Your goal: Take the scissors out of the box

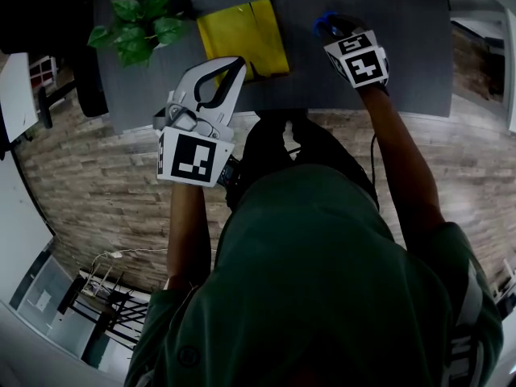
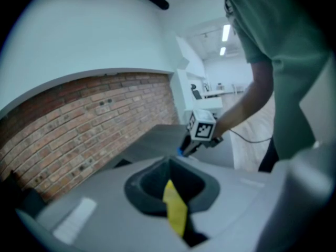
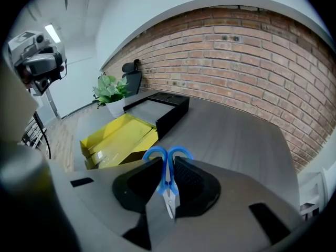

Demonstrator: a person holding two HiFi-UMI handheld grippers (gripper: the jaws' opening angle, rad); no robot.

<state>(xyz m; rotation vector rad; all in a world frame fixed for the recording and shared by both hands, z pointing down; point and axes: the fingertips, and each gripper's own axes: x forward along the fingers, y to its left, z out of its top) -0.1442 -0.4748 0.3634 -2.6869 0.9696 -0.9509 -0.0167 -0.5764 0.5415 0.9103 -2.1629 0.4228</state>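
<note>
My right gripper (image 3: 167,167) is shut on the blue-handled scissors (image 3: 169,196). Their handle loops stick out past the jaws and the blades point back toward the camera. It holds them above the dark table, right of the open yellow box (image 3: 116,137). In the head view the scissors' blue handles (image 1: 324,26) show just beyond the right gripper (image 1: 343,35). My left gripper (image 1: 230,69) sits at the yellow box's (image 1: 242,35) near edge. In the left gripper view a thin yellow wall of the box (image 2: 176,210) is pinched between the jaws.
A black lid or tray (image 3: 159,106) lies behind the yellow box, and a potted plant (image 1: 139,24) stands at the table's left. The grey table (image 1: 403,47) has bare surface to the right. A brick wall (image 3: 247,62) runs behind it, with wooden floor (image 1: 97,192) below.
</note>
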